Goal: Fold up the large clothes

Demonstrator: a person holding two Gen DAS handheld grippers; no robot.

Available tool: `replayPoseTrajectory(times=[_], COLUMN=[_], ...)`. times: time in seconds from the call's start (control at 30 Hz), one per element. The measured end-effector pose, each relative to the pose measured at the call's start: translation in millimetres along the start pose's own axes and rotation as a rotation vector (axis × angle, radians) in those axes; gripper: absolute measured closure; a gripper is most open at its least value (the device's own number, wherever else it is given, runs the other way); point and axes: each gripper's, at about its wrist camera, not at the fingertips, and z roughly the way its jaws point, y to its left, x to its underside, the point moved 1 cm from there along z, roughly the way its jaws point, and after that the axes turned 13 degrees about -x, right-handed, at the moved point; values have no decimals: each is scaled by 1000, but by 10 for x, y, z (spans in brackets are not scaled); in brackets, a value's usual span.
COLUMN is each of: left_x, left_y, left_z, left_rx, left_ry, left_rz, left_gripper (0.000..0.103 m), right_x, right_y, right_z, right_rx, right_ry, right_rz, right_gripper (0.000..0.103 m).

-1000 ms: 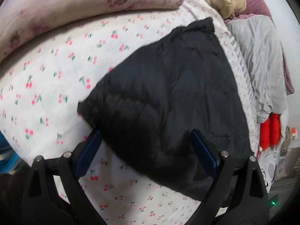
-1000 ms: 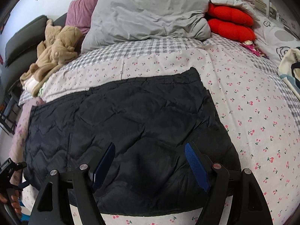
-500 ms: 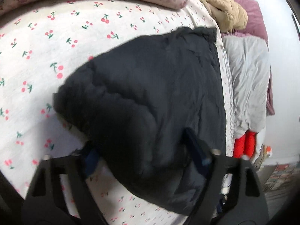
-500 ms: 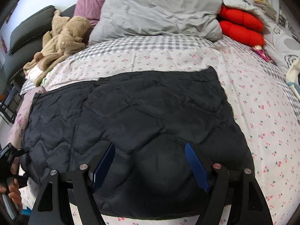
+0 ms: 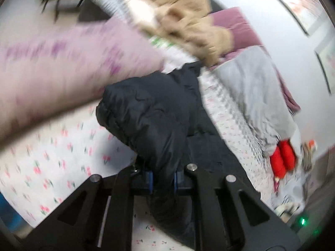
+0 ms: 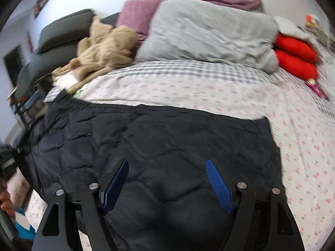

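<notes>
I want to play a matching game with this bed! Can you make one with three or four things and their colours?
Things:
1. jacket
2. pillow
3. cushions
4. robe

Colours:
A. red
B. tan
C. black
D. grey

Pairs: 1-C, 2-D, 3-A, 4-B
</notes>
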Motion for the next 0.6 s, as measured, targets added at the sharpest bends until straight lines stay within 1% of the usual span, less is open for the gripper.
replayPoseTrajectory(times=[0.1,0.17,0.27,0.33,0.4,0.43,0.5,0.53,0.6], left_x=[-19,18,93,173,262,338,449,523,607], left_y=[-152,-285,-445,-625,-753,-857,-1016,-1113,-1239], left_z=[-189,-330,-469,-526,-548,-556,-607,-626,-639], left_rx=[52,107,204,290,353,390,441,477,522], left_ry=[-90,-152,-214,-215,-201,-199,-205,-202,-181], left_rz=[89,166,263,338,398,441,500,533,566], left_gripper=[89,89,89,89,89,89,89,88,88], right_x=[36,100,274,368,432,441,421,398,335], right_y=[206,300,389,410,403,382,296,225,39], right_z=[247,452,808,952,1057,1073,1045,1012,903], right_rx=[-30,-65,-148,-157,-178,-192,-242,-273,-343], right_ry=[51,105,225,266,300,307,307,307,307], right_rz=[-31,-19,44,56,54,55,84,119,220], right_gripper=[32,39,47,47,47,47,47,47,47])
